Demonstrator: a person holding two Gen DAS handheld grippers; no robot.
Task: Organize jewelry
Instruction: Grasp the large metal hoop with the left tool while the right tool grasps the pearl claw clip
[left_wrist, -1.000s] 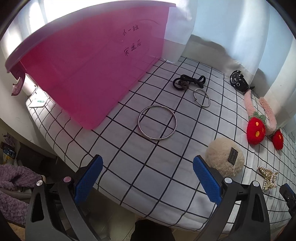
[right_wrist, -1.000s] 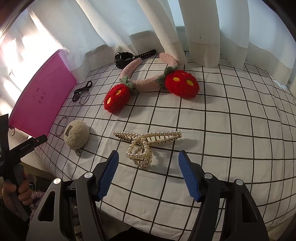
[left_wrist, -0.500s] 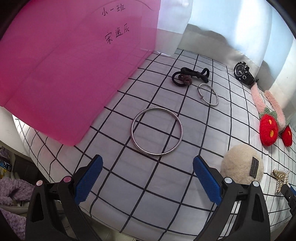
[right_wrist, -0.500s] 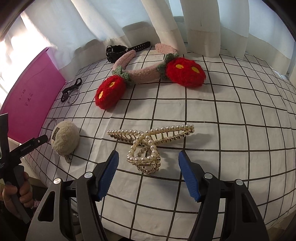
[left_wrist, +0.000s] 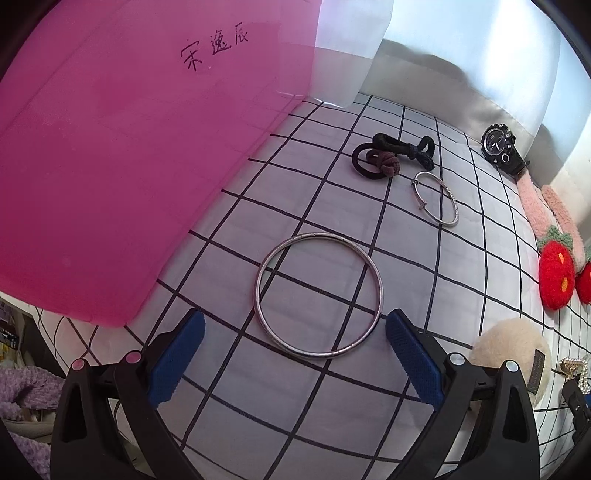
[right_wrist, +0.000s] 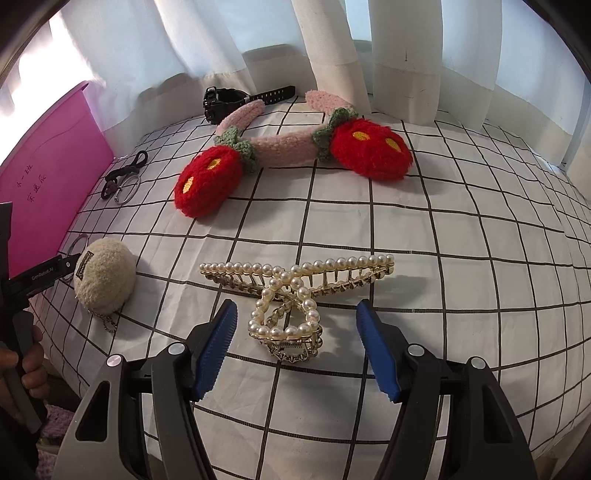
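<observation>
A large silver bangle (left_wrist: 319, 295) lies flat on the checked cloth (left_wrist: 406, 277). My left gripper (left_wrist: 295, 354) hangs open just short of the bangle's near rim, its blue pads wider than the ring. In the right wrist view a pearl hair claw (right_wrist: 295, 291) lies on the cloth, and my right gripper (right_wrist: 295, 343) stands open with the claw's looped end between its pads, untouched. Further items lie around: a smaller silver bangle (left_wrist: 436, 203), black hair ties (left_wrist: 388, 157), a black watch (left_wrist: 500, 147) and a beige fluffy ball (right_wrist: 105, 273).
A pink translucent box (left_wrist: 129, 147) with handwriting stands at the left, close to the large bangle. A pink headband with red plush flowers (right_wrist: 288, 151) lies at the back. White curtains (right_wrist: 406, 55) hang behind. The cloth's edge drops off near the left gripper.
Both grippers have come lower and closer to the cloth. The large bangle now sits near the left pads, and the pearl claw has come in between the right pads. Both stayed open.
</observation>
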